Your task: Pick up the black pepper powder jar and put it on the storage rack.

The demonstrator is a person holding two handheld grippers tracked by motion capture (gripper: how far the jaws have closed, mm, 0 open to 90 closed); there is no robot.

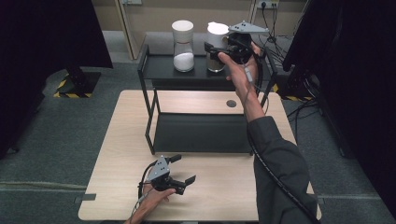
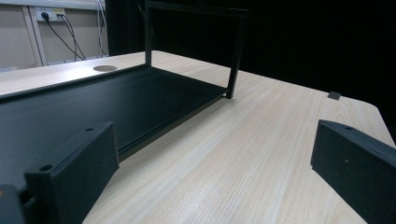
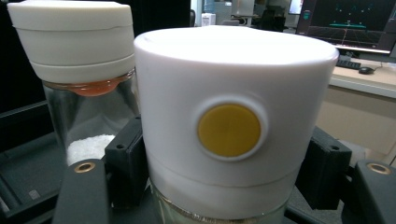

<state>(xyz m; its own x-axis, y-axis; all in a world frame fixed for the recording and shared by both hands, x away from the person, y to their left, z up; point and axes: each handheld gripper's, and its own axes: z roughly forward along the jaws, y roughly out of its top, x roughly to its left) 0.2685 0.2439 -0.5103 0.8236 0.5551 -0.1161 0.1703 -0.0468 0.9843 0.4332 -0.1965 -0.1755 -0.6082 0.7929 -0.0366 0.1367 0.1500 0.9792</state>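
1. Gripping the jar [image 3: 233, 126] just under its lid, the right claw [image 1: 224, 49] is clamped on it; in the right gripper view the two black jaws press on the left and right sides of the jar.
2. This jar has a wide white lid [image 3: 236, 60] with a round yellow button [image 3: 229, 129] on its side, and a clear glass body below the lid.
3. In the high view the jar [image 1: 215, 46] is at the right part of the top shelf of a black rack [image 1: 148, 100], and the person's right hand [image 1: 238, 70] holds the claw there.
4. Just beside it, to its left, a second jar [image 1: 183, 45] stands on the same shelf, with a white lid and white grains in the lower part of the glass.
5. The left claw [image 1: 183, 169] is released, with its jaws wide apart, low over the light wooden bench [image 1: 224, 186], well apart from the jars.
6. The rack stands on this bench, and its lower black shelf [image 2: 107, 100] lies in front of the left claw.
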